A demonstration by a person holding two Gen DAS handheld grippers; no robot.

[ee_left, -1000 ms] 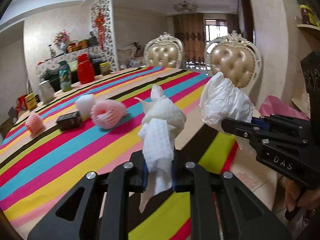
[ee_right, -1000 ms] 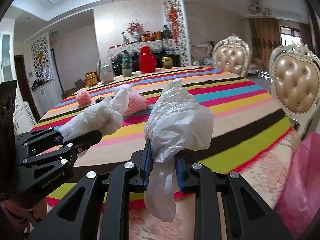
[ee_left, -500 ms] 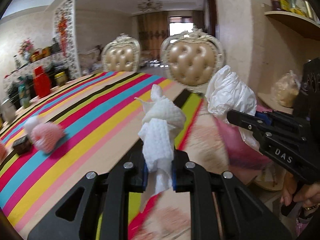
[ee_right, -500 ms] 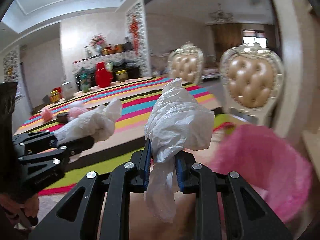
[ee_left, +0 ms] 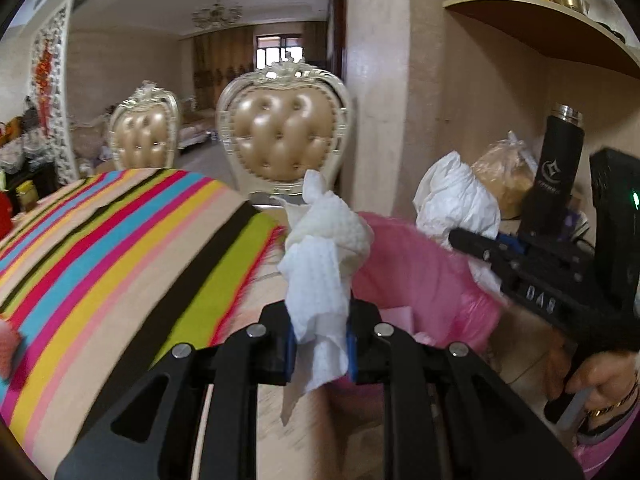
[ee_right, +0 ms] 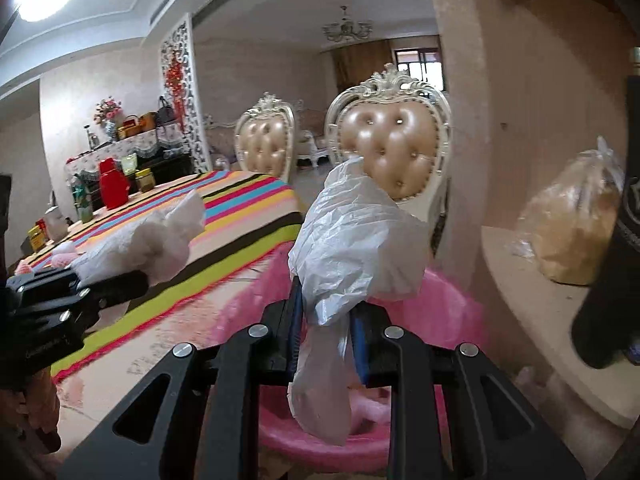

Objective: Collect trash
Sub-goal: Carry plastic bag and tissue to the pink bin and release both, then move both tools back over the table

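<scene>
Home dining room: ornate cream-framed chairs with tufted gold leather backs (ee_left: 285, 142), table under rainbow-striped cloth (ee_left: 100, 240), crystal chandelier (ee_right: 347, 30) far, cluttered sideboard (ee_right: 132, 156) far left, pink-lined bin (ee_right: 448, 312) near.

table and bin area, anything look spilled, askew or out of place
Nothing spilled or damaged. The left gripper grips a crumpled paper towel and the right gripper grips a white plastic bag, both over the pink bin. Only leftover: pink foam fruit nets on the striped table.
</scene>
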